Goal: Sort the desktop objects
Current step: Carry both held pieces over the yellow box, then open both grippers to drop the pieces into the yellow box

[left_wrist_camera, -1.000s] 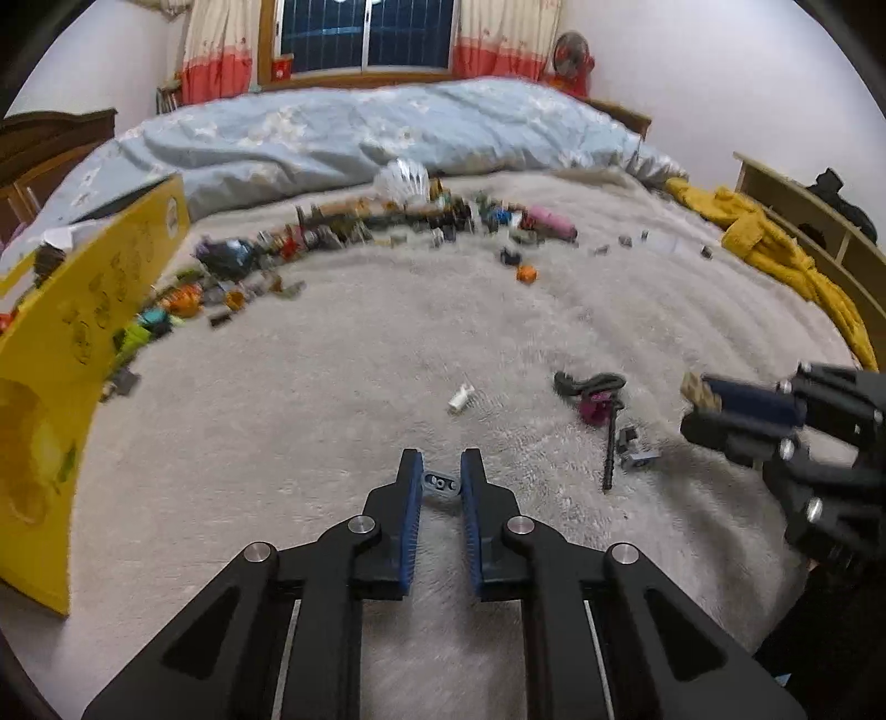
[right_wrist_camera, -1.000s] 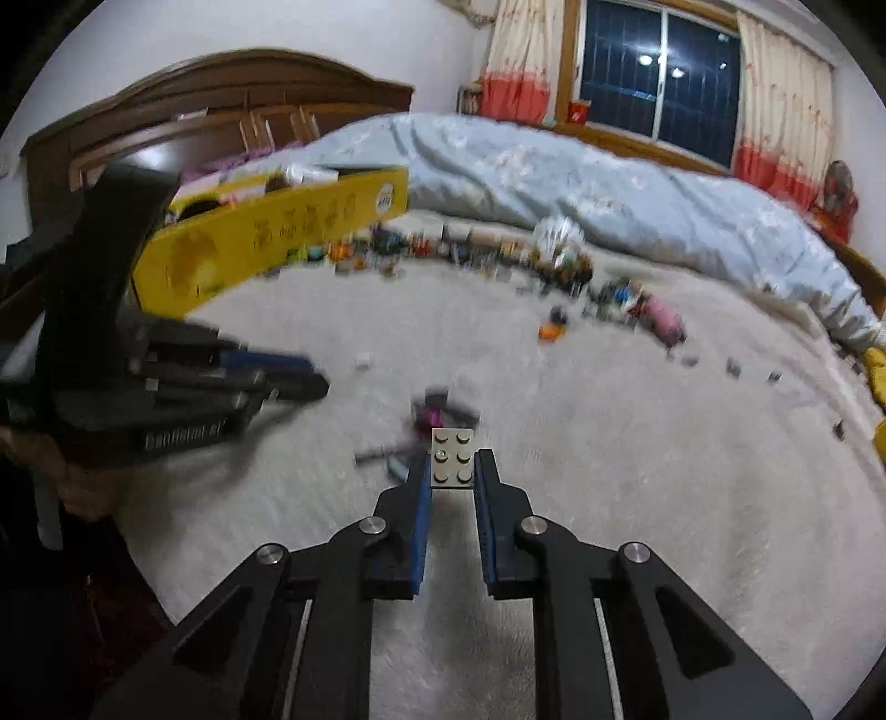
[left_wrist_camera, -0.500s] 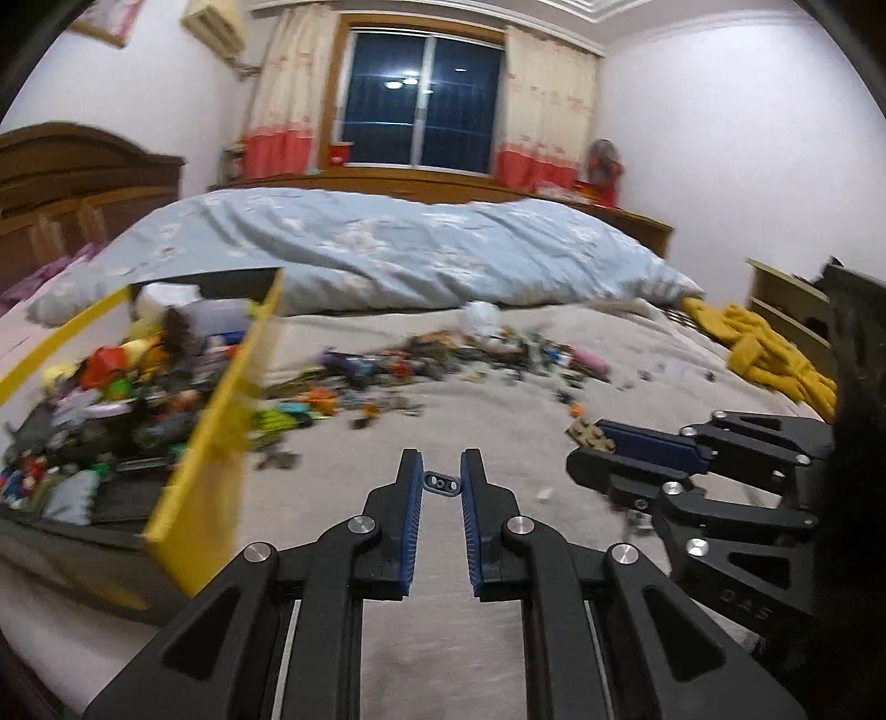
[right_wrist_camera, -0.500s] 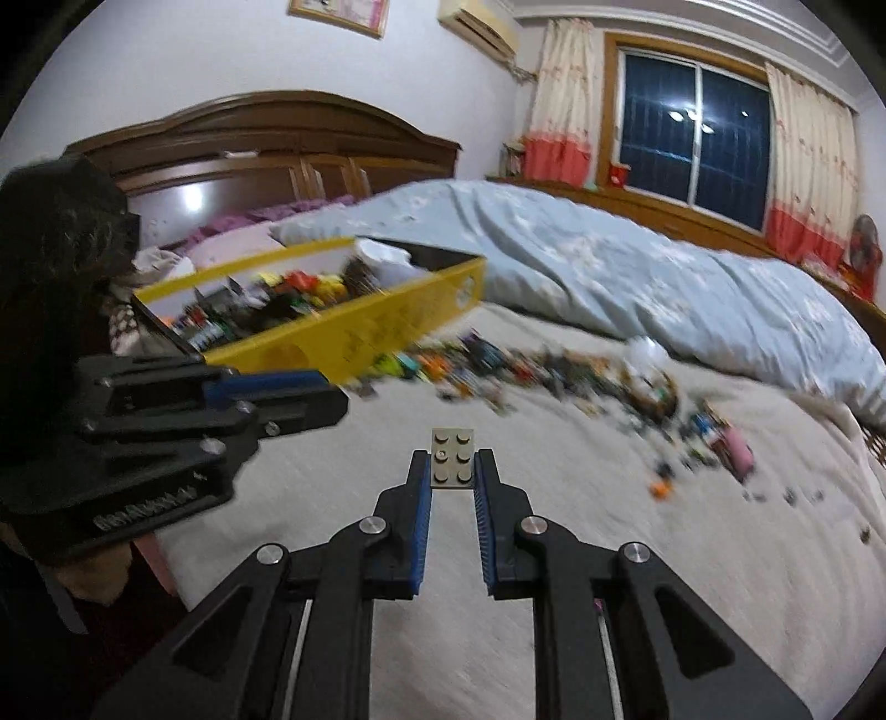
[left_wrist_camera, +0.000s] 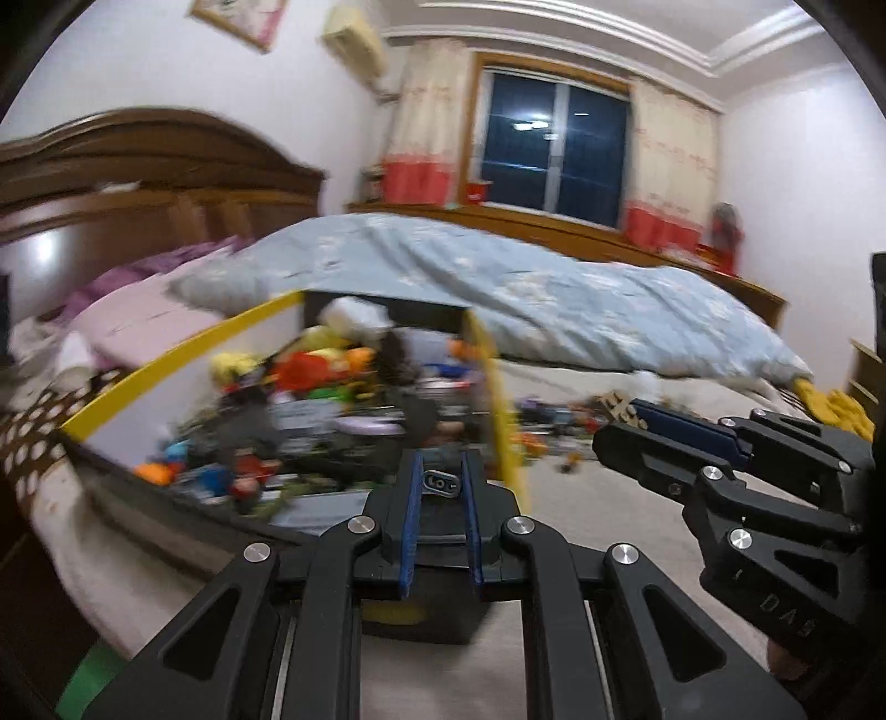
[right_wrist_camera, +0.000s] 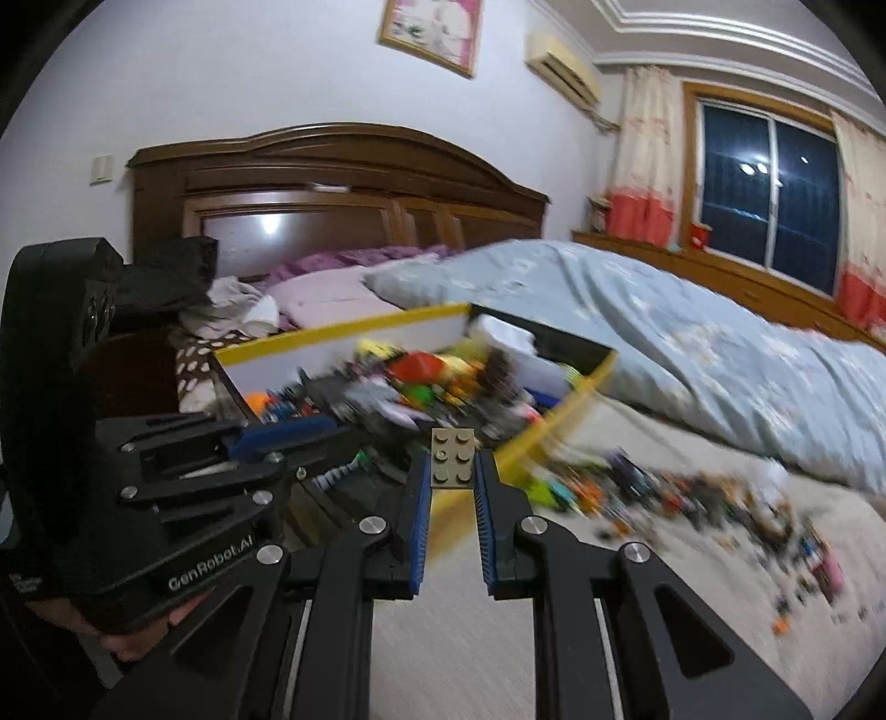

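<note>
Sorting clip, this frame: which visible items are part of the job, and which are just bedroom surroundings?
Part of the job:
- left gripper shut on a small grey piece
- right gripper shut on a tan studded brick
- yellow box holding sorted toys
- loose toy pieces strewn on the bed

Just lying about:
- blue quilt
- wooden headboard
- window
- framed picture

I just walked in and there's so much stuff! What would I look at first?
Probably the yellow box heaped with colourful toy pieces, sitting on the bed in front of the big blue blanket. Close up, the right gripper pinches a tan studded brick, and the left gripper pinches a small grey piece with holes. More little pieces lie scattered along the bed to the box's right.
</note>
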A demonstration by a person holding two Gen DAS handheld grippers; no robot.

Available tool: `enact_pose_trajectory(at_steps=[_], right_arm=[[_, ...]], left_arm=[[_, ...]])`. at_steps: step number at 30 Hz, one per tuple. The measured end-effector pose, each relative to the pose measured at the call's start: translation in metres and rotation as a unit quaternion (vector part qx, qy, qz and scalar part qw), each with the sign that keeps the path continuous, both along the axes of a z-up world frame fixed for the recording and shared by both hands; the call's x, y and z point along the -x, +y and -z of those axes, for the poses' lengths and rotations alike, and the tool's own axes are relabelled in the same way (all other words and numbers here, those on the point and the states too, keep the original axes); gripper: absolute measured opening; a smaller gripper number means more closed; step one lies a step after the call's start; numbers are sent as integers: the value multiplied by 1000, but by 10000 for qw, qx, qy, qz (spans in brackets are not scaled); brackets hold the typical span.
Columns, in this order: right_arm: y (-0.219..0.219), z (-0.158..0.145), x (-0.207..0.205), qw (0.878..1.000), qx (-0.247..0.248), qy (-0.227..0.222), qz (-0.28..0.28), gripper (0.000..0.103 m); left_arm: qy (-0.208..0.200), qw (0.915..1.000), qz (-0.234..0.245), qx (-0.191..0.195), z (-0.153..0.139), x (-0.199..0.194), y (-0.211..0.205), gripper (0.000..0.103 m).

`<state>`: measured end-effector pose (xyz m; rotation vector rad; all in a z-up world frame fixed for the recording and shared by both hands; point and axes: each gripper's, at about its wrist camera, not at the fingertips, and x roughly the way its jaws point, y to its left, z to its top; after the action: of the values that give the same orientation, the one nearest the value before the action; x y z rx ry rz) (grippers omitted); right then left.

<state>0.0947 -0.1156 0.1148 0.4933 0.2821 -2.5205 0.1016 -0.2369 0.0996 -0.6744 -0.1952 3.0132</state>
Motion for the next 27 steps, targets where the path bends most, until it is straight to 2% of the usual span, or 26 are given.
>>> enact_pose_trajectory(at_steps=[3, 5, 7, 8, 9, 10, 11, 12, 13, 15, 17, 19, 23, 27], right_arm=[[-27, 12, 16, 9996, -116, -135, -216, 14], [-38, 21, 23, 9990, -240, -217, -294, 14], [-45, 31, 30, 9987, -257, -246, -367, 14], [-47, 35, 32, 9987, -281, -235, -357, 15], [-49, 39, 33, 9985, -314, -256, -363, 24], [-49, 43, 34, 9981, -379, -300, -388, 34], [-47, 44, 34, 9982, -406, -286, -346, 53], [-40, 43, 32, 9990, -301, -196, -282, 67], [-31, 39, 30, 9994, -68, -152, -313, 71], [-21, 34, 30, 9995, 90, -146, -270, 77], [-10, 30, 31, 9996, 114, -111, -246, 77], [9, 27, 27, 9999, 118, -47, -71, 77], [58, 23, 20, 9994, 3, -86, 322, 77], [121, 25, 11, 9953, -158, -219, 929, 77]], left_arm=[[-130, 9988, -479, 9, 6, 10, -22, 15], [-372, 9970, -675, -44, 12, 21, -33, 15], [-703, 9943, -761, -251, 20, 33, -43, 15], [-687, 9940, -763, -366, 20, 35, -46, 16], [-724, 9936, -778, -373, 21, 37, -47, 17], [-777, 9935, -752, -368, 20, 39, -45, 23], [-801, 9936, -709, -367, 19, 38, -42, 33], [-788, 9941, -641, -370, 18, 38, -39, 38], [-751, 9947, -595, -384, 16, 36, -36, 43], [-636, 9956, -550, -402, 11, 28, -29, 46], [-448, 9966, -572, -399, 3, 21, -23, 48], [-292, 9978, -396, -438, -6, 19, -16, 48], [-201, 9992, 258, -221, -15, 21, 23, 49], [-184, 9962, 837, -126, -19, 24, 71, 49]])
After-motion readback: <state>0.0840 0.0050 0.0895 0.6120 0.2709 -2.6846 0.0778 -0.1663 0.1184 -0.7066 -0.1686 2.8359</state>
